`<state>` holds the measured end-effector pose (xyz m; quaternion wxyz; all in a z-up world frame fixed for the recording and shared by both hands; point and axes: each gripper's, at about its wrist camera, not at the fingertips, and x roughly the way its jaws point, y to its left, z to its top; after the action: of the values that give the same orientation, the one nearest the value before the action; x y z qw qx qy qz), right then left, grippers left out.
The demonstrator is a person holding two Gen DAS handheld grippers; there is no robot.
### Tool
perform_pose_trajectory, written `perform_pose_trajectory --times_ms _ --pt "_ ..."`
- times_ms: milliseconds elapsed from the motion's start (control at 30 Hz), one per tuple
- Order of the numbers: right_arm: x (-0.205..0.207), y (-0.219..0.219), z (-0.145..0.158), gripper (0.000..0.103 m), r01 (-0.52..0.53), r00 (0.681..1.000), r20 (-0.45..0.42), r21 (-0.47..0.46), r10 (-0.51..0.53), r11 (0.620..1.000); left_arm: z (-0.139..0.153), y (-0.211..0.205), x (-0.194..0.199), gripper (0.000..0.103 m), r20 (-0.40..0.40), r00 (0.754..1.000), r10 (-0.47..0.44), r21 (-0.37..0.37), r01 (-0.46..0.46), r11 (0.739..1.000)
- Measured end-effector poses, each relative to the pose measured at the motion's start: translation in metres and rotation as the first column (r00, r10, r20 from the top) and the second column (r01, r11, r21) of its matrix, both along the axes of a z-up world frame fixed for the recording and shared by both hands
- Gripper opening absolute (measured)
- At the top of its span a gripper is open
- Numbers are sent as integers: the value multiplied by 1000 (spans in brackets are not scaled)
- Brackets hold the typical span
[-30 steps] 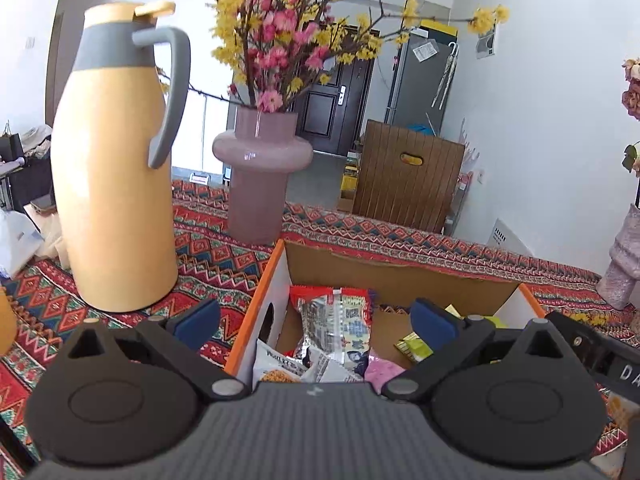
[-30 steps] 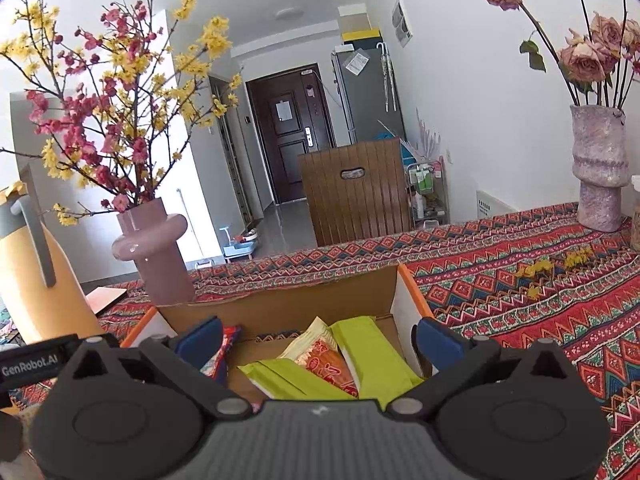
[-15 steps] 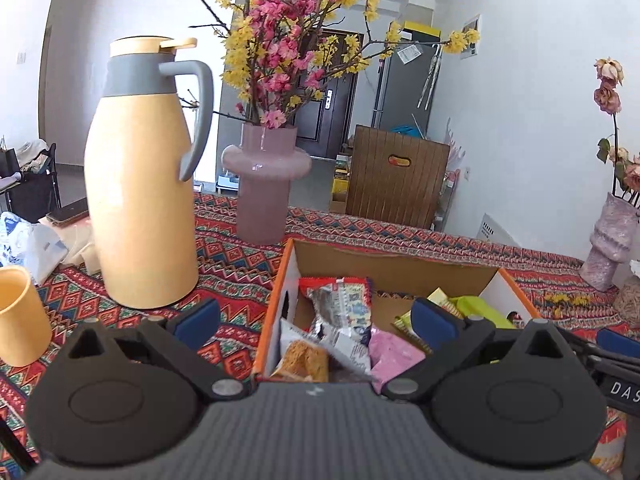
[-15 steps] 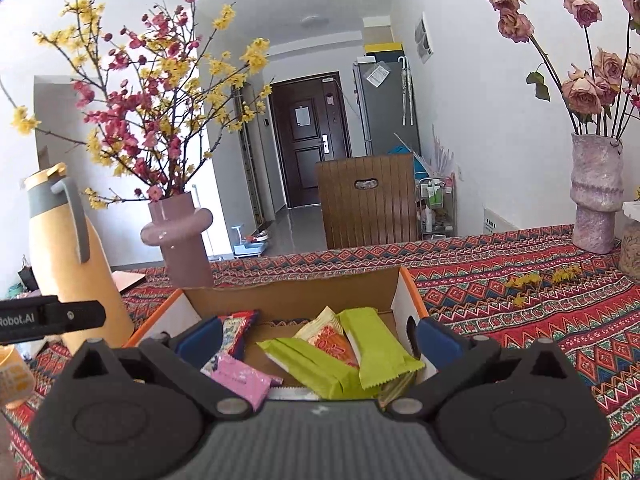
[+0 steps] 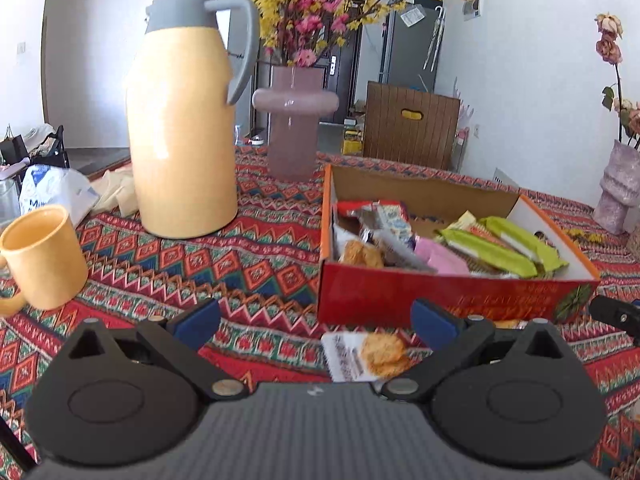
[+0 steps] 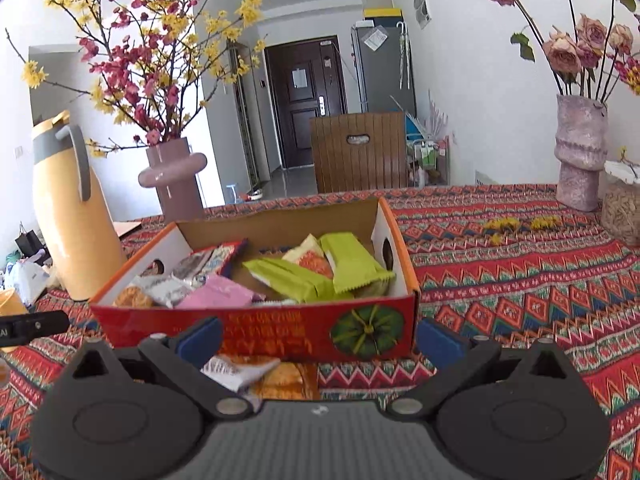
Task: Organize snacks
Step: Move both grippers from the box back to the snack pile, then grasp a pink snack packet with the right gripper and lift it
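A red cardboard box [image 5: 448, 294] [image 6: 280, 330] on the patterned cloth holds several snack packets: green bars [image 6: 296, 276], a pink packet [image 6: 218, 294], cracker packs. A loose white cracker packet [image 5: 368, 356] lies on the cloth in front of the box, between my left gripper's open fingers. In the right wrist view a white packet [image 6: 236, 370] and an orange one [image 6: 288, 380] lie in front of the box. My left gripper [image 5: 316, 320] is open and empty. My right gripper [image 6: 320, 338] is open and empty, just before the box front.
A tall yellow thermos [image 5: 184, 120] and a yellow mug [image 5: 44, 256] stand left of the box. A mauve vase with blossoms [image 5: 294, 120] stands behind. Another vase with dried roses [image 6: 580, 156] and a jar [image 6: 622, 216] are at the right.
Both grippers have drawn back from over the box toward the near side. The box front and the loose packets before it have come into view.
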<state>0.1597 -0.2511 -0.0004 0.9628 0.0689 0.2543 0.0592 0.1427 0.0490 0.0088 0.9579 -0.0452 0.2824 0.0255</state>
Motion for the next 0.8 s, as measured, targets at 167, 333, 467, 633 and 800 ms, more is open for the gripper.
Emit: perform_pose_trajectory --times_ms 167,333,467,633,800 --pt "-10 2 -11 103 -8 999 -34 7 9 1000 -17 7 -10 103 10 1000 1 0 -1 1000" --pt "-18 3 -21 103 -6 998 -69 3 7 1000 -36 7 -12 103 12 1000 9 17 -9 1000" --pt "-24 2 -25 103 -7 997 -82 -6 6 1000 -36 6 -13 103 25 1000 -8 9 8 1000" --pt "-24 1 -30 103 -11 995 -100 -13 10 1000 -37 9 -12 103 21 1000 -4 -10 4 1000" --pt "-19 9 -34 103 -44 991 -130 -35 39 998 -37 11 -11 103 15 1000 0 -22 0 1000"
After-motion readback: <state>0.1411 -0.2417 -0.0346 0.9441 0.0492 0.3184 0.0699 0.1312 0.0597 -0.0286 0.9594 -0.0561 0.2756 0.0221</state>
